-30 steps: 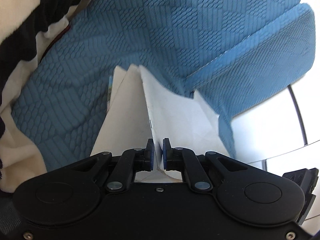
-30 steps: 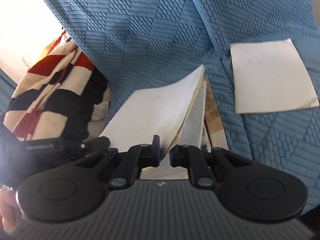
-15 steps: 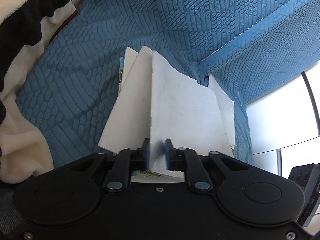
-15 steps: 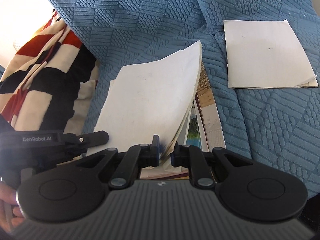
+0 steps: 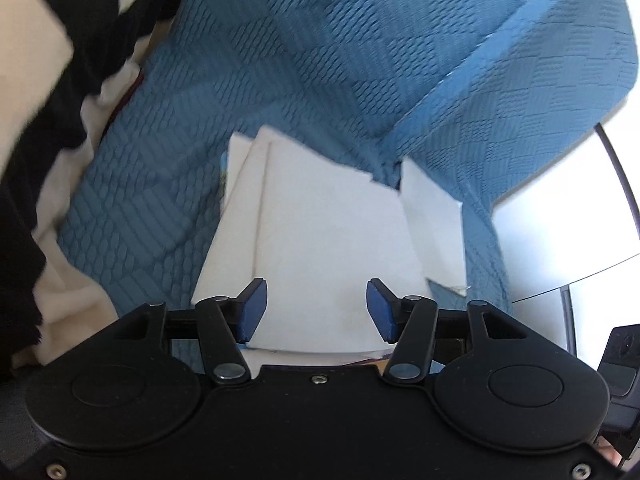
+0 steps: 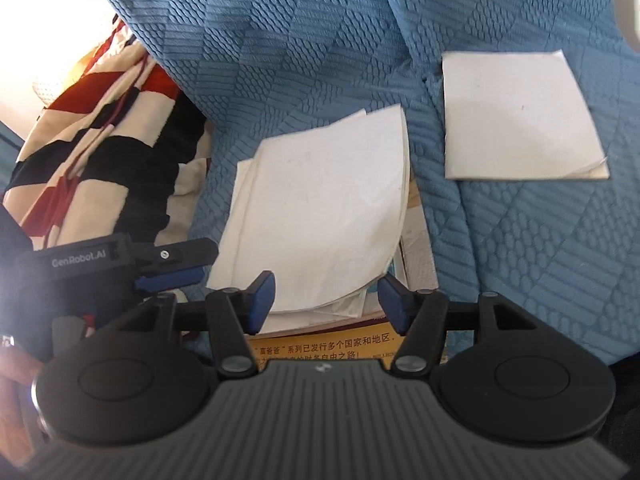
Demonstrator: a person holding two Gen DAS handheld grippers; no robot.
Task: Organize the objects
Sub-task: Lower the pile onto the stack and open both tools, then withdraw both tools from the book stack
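Right wrist view: the right gripper (image 6: 326,300) is seen with its jaws spread apart and nothing between the pads; the jaws have just been opening. A second ago the white pages were pinched between these pads and raised on edge. The pile of white booklets (image 6: 320,208) now lies flat on the blue quilted sofa cover (image 6: 280,40), just beyond the fingertips. The left gripper (image 5: 316,306) has likewise just been opening; its blue pads (image 5: 252,308) stand clear, and no sheet is held, whereas a sheet stood upright between them earlier. The release is judged to complete the laying-down of this pile, so one stacking step appears done.

With the pile taken as landmark, a separate white booklet (image 6: 516,116) lies to its right, well apart, across a seam in the cover. It has not yet been gathered, and is judged the likely next item. A red, black and cream striped blanket (image 6: 100,128) is bunched to the left of the pile.

Differences between the views:
- The right wrist view shows the yellow printed cover (image 6: 320,350) under the near edge of the pile, with Chinese text; the left wrist view does not show this legibly.
- The right wrist view shows the left gripper's fingers from the side, to the left of the pile.
- The left wrist view shows the separate booklet only as a partly hidden corner.
- The left wrist view shows a bright pale surface right of the sofa, absent from the other view.
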